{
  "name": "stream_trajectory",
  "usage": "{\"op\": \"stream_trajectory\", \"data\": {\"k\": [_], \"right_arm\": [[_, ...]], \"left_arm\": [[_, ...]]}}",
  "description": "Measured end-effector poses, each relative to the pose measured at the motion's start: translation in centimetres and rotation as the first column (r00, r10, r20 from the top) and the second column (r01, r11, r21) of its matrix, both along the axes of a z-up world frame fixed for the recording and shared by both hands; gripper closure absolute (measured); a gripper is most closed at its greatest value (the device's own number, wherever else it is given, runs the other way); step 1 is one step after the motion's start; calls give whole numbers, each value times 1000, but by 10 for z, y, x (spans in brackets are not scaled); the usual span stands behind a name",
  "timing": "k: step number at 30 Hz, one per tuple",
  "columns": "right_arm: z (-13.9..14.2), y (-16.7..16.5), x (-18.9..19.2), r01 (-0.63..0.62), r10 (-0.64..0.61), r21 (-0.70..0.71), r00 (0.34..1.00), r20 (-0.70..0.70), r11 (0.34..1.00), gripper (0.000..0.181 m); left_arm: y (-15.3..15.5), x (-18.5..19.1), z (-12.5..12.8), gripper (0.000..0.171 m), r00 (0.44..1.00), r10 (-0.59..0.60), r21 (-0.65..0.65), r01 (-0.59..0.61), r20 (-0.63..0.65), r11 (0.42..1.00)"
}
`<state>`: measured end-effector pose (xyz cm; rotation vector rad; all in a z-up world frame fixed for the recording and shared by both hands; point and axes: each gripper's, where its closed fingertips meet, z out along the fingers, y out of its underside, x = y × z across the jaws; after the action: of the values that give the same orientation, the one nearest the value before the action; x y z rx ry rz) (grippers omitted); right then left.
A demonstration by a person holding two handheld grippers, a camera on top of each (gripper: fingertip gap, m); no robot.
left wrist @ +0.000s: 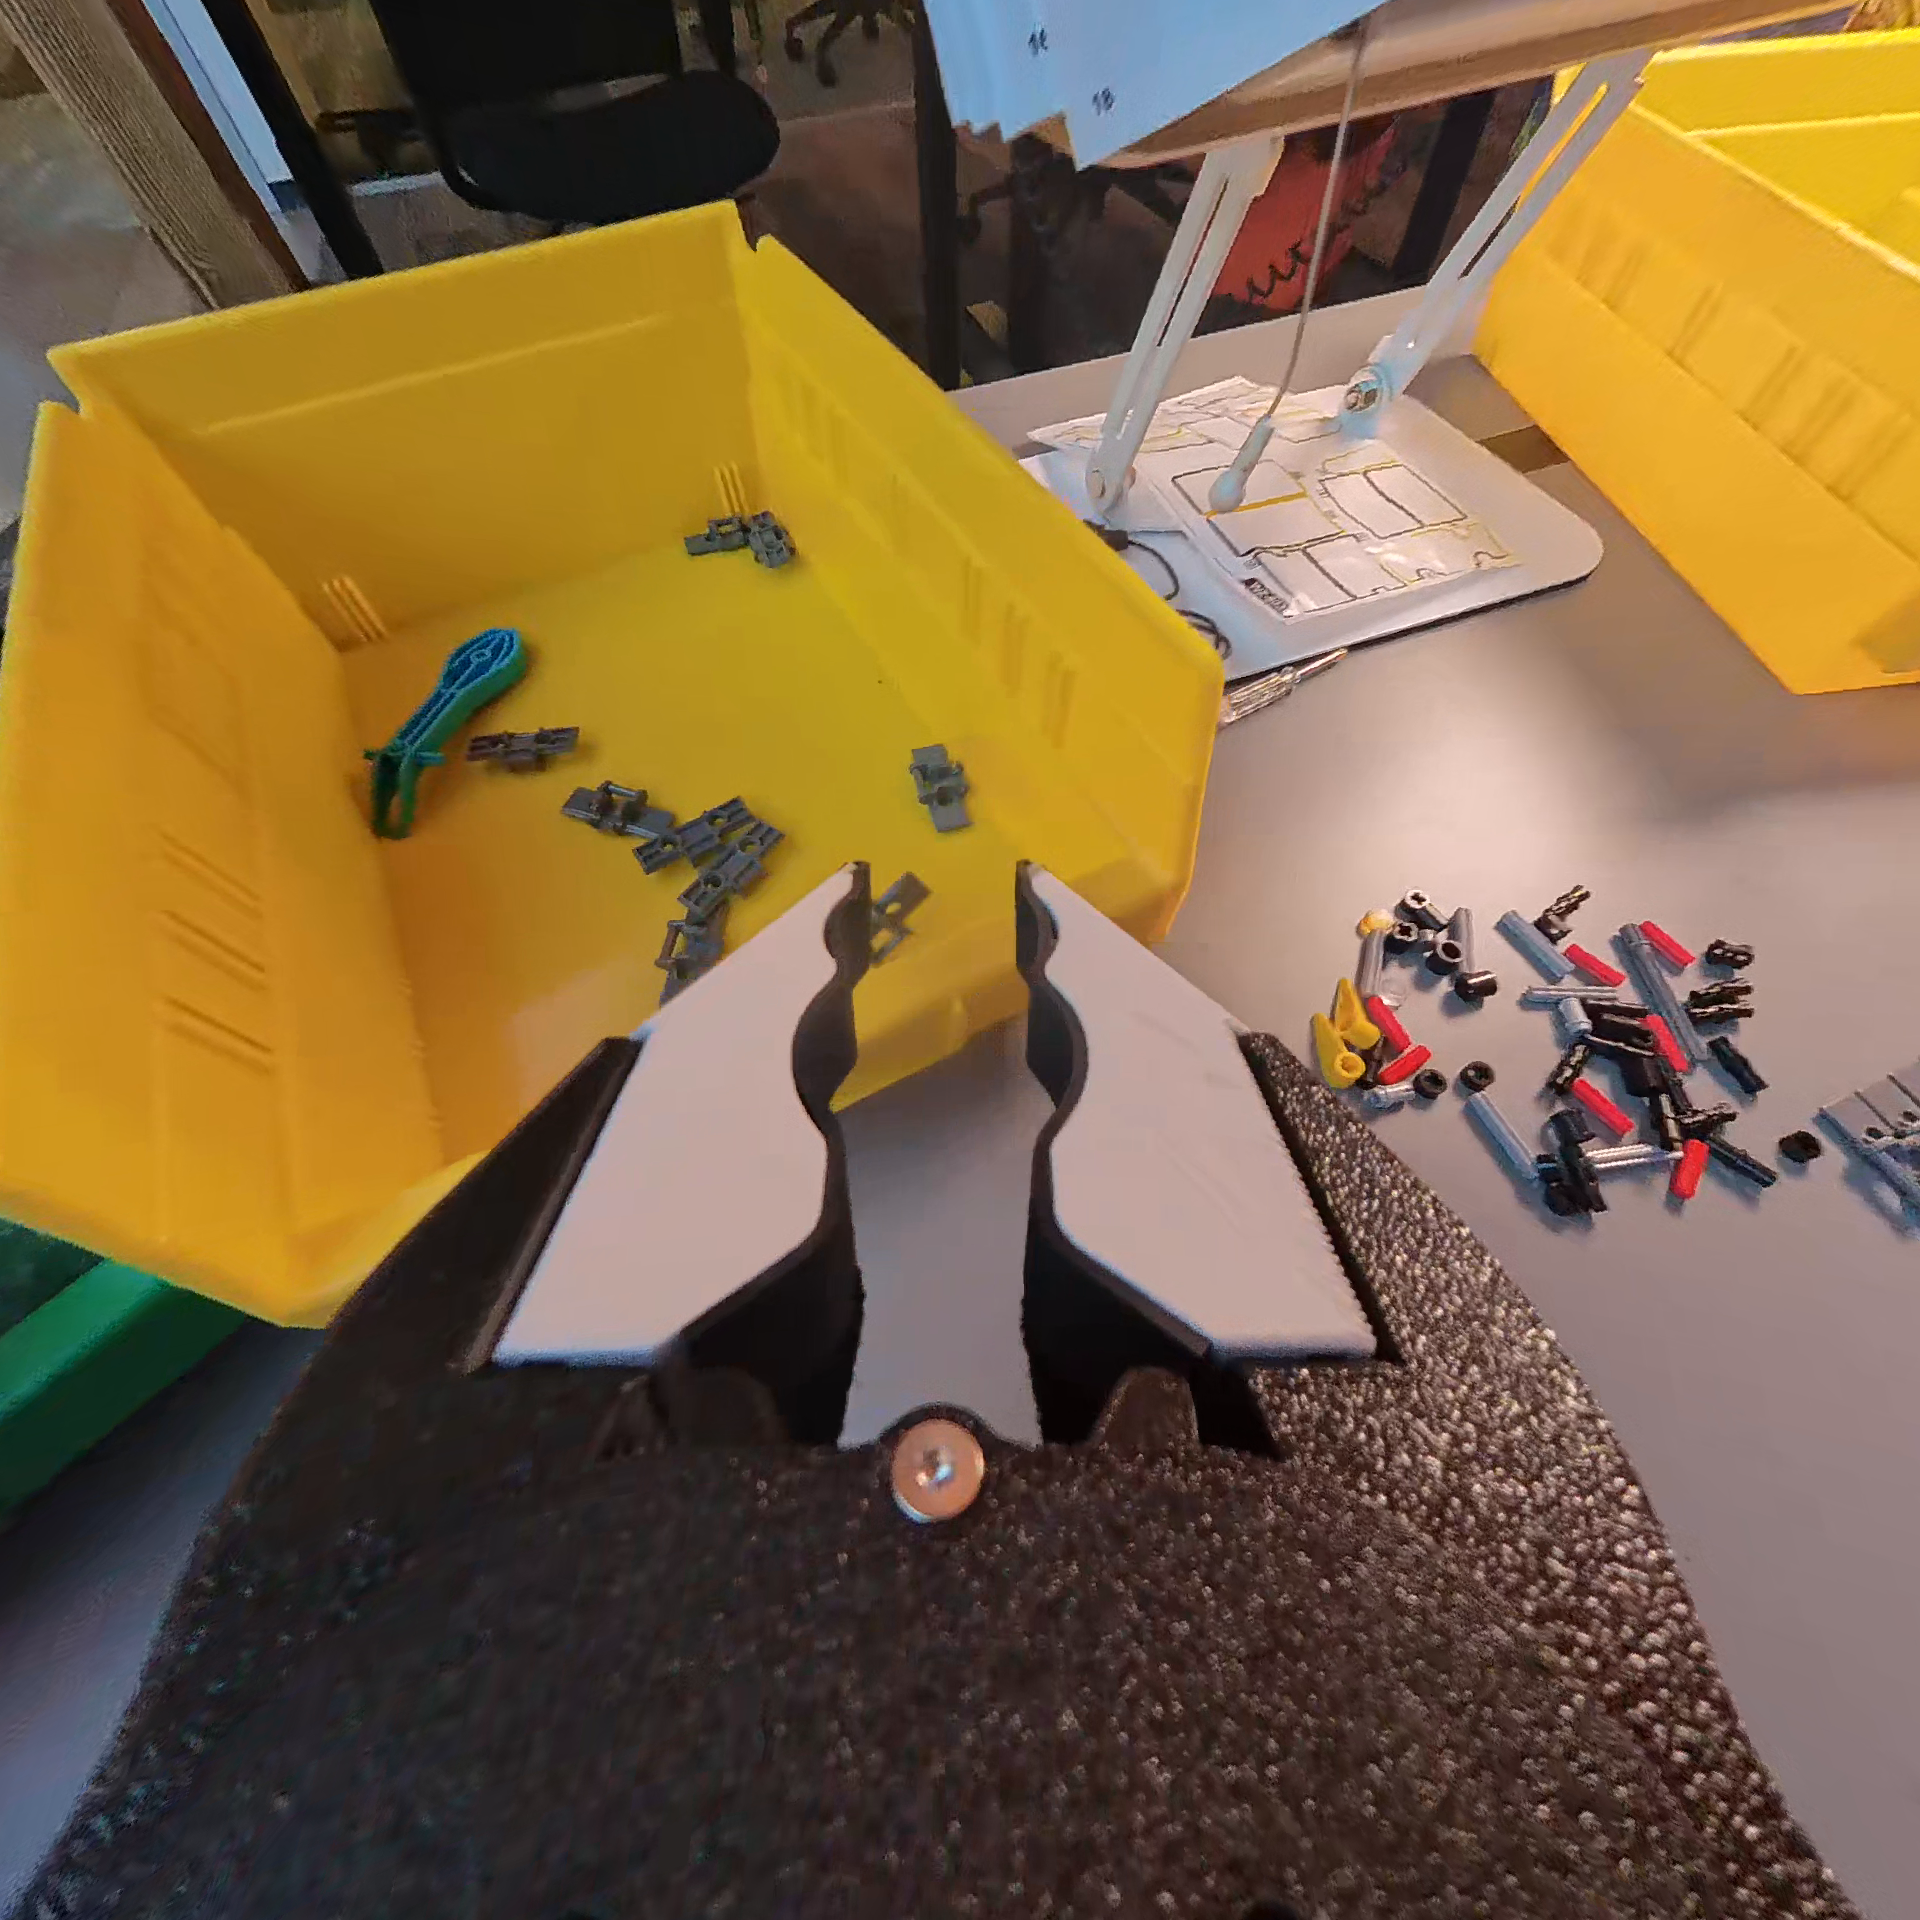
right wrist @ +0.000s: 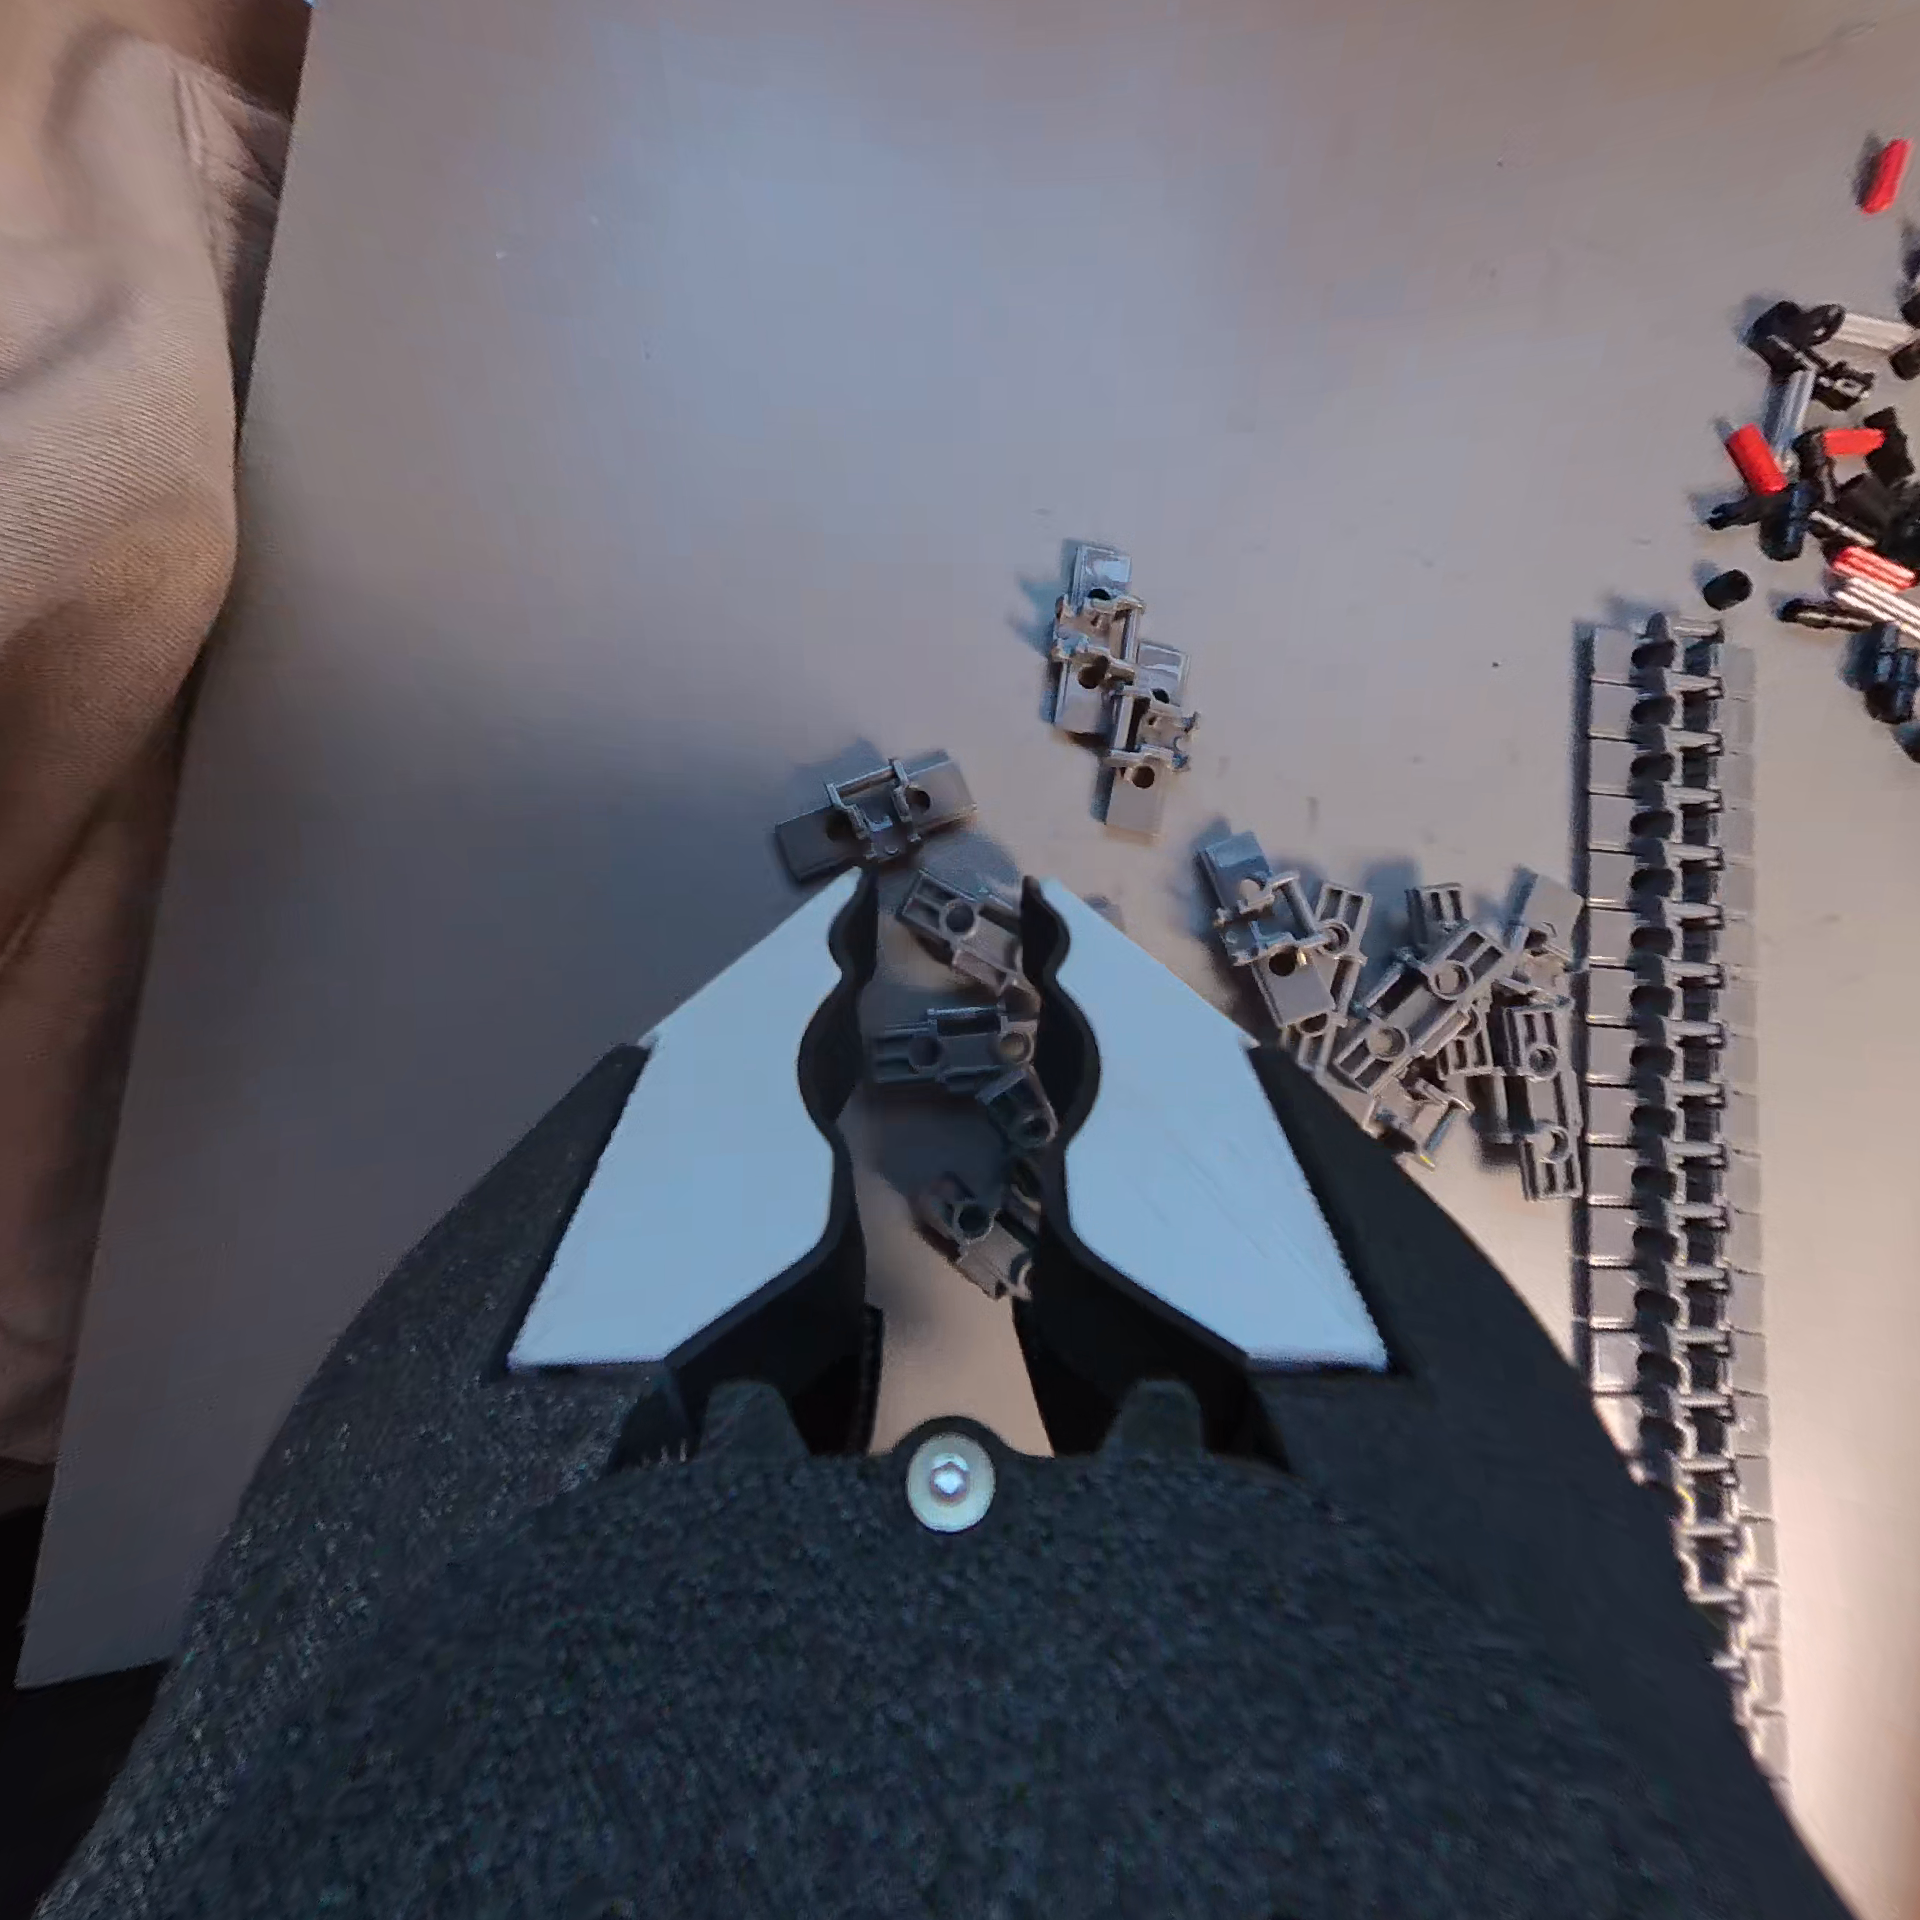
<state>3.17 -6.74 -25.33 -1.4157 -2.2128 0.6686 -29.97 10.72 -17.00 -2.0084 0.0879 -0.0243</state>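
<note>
Hovering left gripper (left wrist: 940, 873): fingers parted and holding nothing; tips above the near front rim of the yellow bin (left wrist: 582, 416), which stands left of the pin heap (left wrist: 1590, 1039).
Between the left tips: one grey link (left wrist: 899, 904) on the bin floor, below the fingers and apart from them.
Bin contents: scattered grey links (left wrist: 707, 831) and a green-and-blue tool (left wrist: 447, 717), on the side farthest from the pin heap.
Beyond the pin heap: a printed sheet (left wrist: 1351, 520) under a white-legged stand (left wrist: 1174, 312), and a second yellow bin (left wrist: 1714, 416).
Right gripper (right wrist: 945, 883): fingers parted, closed on nothing; it sits low over the table (right wrist: 623, 416), on the side of the long track strip (right wrist: 1652, 1039) away from the pin heap.
Between the right fingers: a short chain of links (right wrist: 956, 1049) lying on the table, running along the gap, close to the right-hand finger; contact cannot be told.
Just past the right tips: a single link (right wrist: 878, 810).
Toward the pin heap: a joined pair (right wrist: 1122, 686) and a loose cluster (right wrist: 1392, 997) touching the track strip.
</note>
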Motion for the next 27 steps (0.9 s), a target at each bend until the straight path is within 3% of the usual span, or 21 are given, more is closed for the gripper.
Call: {"op": "stream_trajectory", "data": {"k": [2,4,5,7,11,14,18,20,23,25,27], "right_arm": [[0,-2,2,-13,13,2,1000,7,1000,167],[0,2,1,1,0,10,1000,-11,1000,168],[1,5,-1,12,-12,10,1000,-28,1000,169],[12,5,-6,20,-24,-39,995,-101,999,169],[43,10,-20,38,-63,-91,957,-284,995,169],[83,3,-30,-13,-42,-109,871,-490,994,169],[107,-6,-34,-27,38,27,791,-610,999,169],[106,-9,-34,-19,99,137,790,-605,990,169],[106,-17,-37,-22,180,260,778,-602,965,169],[109,-19,-38,-11,214,315,757,-617,949,176],[109,-17,-39,9,225,352,753,-618,936,169]], "left_arm": [[-6,24,13,139,994,-98,42,96,43,994],[-21,77,23,139,937,-322,64,316,131,946],[-35,110,23,138,867,-458,54,457,196,888],[-72,173,17,135,681,-674,31,697,285,717],[-135,255,-18,129,424,-874,-75,905,238,419],[-160,296,-11,123,265,-877,23,954,400,299],[-169,312,16,123,70,-756,187,950,651,250],[-178,312,30,131,-53,-701,275,939,711,208],[-181,316,30,146,-82,-676,290,936,732,200],[-184,316,32,142,-100,-677,299,936,729,184],[-181,313,35,149,-95,-694,311,931,714,192]]}}
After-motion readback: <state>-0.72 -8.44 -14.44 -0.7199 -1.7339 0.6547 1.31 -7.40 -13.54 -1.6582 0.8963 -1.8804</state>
